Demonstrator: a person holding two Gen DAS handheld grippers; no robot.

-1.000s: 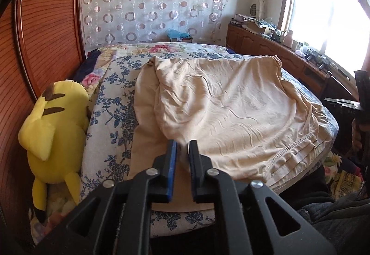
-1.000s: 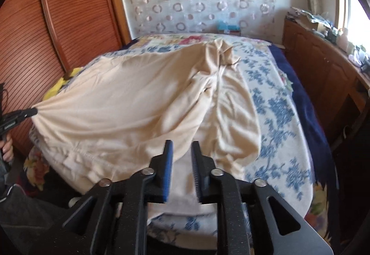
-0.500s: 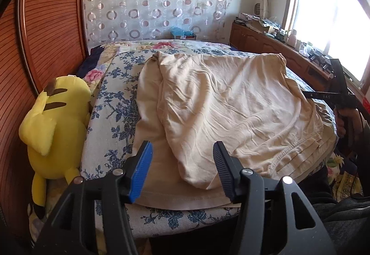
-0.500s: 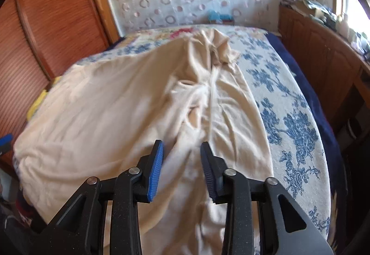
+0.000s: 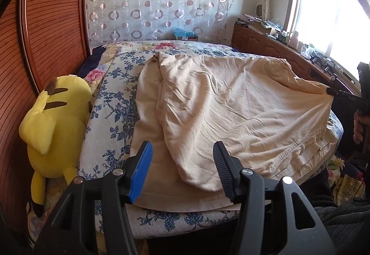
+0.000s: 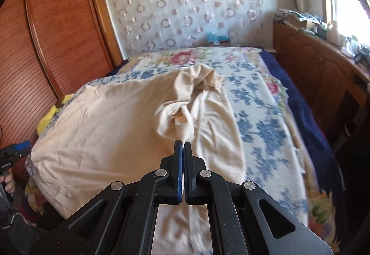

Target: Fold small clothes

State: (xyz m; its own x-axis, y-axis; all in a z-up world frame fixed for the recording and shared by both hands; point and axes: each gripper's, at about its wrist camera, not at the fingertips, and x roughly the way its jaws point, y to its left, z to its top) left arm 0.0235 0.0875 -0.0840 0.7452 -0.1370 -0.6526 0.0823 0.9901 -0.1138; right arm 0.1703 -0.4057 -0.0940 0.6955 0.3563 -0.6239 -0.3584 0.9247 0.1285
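Note:
A cream garment (image 5: 231, 104) lies spread on the bed, its top layer folded over a lower layer. My left gripper (image 5: 182, 162) is open and empty, just above the garment's near hem. My right gripper (image 6: 184, 147) is shut on a pinched fold of the garment (image 6: 182, 132) and lifts it into a raised ridge. It also shows in the left wrist view (image 5: 333, 91) at the right, pulling the cloth's edge taut. The left gripper shows in the right wrist view (image 6: 22, 147) at the far left.
The bed has a blue floral cover (image 5: 111, 102). A yellow plush toy (image 5: 53, 121) leans on the wooden headboard (image 5: 46, 23) at the left. A wooden cabinet (image 6: 319, 70) with clutter runs under the window on the right.
My left gripper opened and let go of the garment. My right gripper opened, moved in over the cloth, then shut on a fold and lifted it.

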